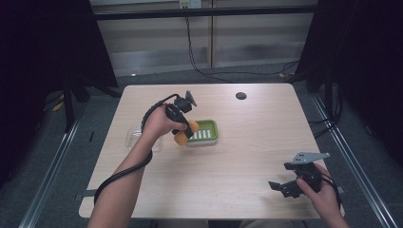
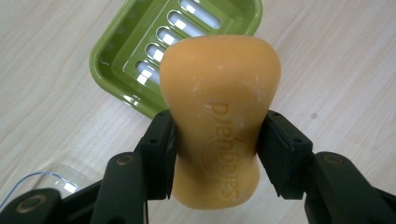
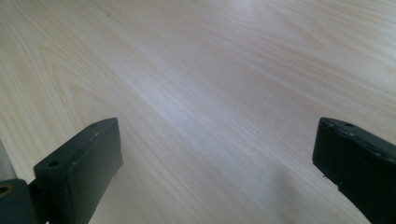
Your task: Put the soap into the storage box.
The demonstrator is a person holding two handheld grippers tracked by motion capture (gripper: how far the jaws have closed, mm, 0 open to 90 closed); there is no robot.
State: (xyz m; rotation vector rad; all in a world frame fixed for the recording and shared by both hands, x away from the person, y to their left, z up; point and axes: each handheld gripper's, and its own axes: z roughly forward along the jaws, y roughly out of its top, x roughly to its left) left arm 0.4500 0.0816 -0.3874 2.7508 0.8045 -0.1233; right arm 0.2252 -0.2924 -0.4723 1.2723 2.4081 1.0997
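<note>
far left on the table there's a clear plastic lid [image 1: 135,137] sitting empty, probably the cover for the dish. your left gripper [image 1: 183,134] is pinching the orange soap bar [image 2: 219,116] by its narrow waist, held up just over the near-left edge of the green soap dish [image 1: 206,130], so i'd guess it's about to go in on those slats. over at the near right, your right gripper [image 1: 285,187] hangs spread wide, nothing in it, staying out of the way. pale wood table [image 1: 256,142], grey floor, dark curtains either side.
</note>
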